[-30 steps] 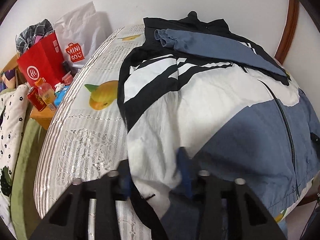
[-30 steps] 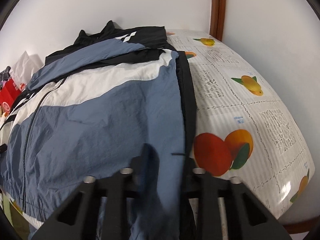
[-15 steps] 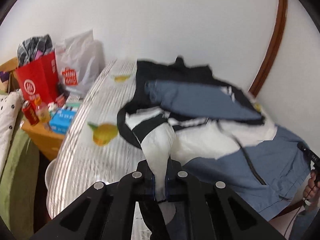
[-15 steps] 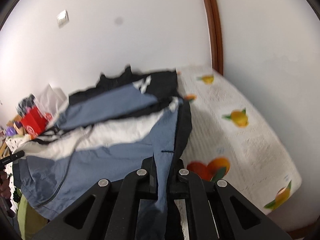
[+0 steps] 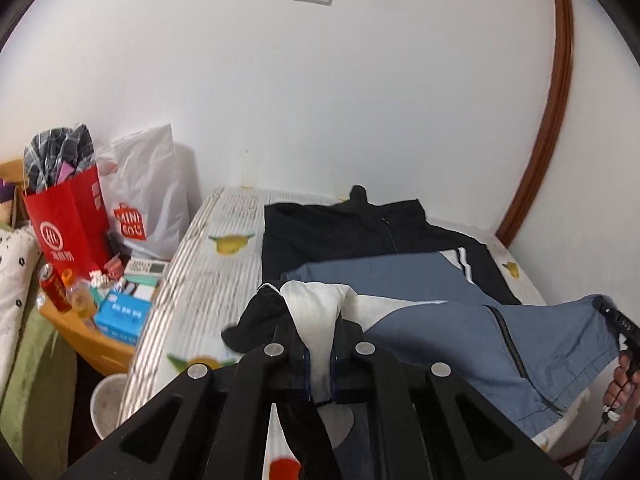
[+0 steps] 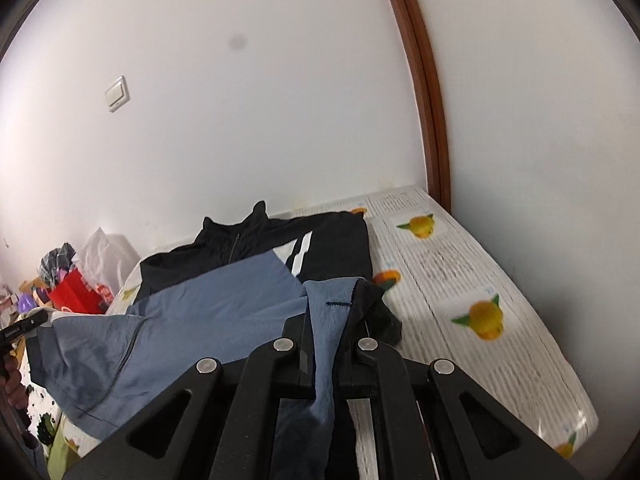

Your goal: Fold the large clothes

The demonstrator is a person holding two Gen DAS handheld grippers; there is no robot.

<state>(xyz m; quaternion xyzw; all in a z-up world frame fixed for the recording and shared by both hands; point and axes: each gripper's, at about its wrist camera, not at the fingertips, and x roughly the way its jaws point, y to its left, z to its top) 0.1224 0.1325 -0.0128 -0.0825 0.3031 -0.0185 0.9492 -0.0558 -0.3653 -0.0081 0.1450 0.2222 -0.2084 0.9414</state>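
A black, blue and white zip jacket (image 5: pixel 400 280) lies on the bed, collar toward the wall; it also shows in the right wrist view (image 6: pixel 224 296). My left gripper (image 5: pixel 320 354) is shut on the jacket's white and black hem corner and holds it lifted above the bed. My right gripper (image 6: pixel 324 350) is shut on the blue hem corner on the other side, also lifted. The hem hangs stretched between the two grippers over the jacket's lower half. The right gripper also shows at the edge of the left wrist view (image 5: pixel 620 320).
The bed sheet (image 6: pixel 480 280) has a fruit print and runs to the white walls. A wooden nightstand (image 5: pixel 80 332) at the left holds a red bag (image 5: pixel 68 232), a white bag (image 5: pixel 148 196), cans and boxes. A white bucket (image 5: pixel 110 404) stands on the floor.
Both grippers closed on the jacket's hem corners and lifted them up and away from the bed toward the collar. The lower half of the jacket rose with them.
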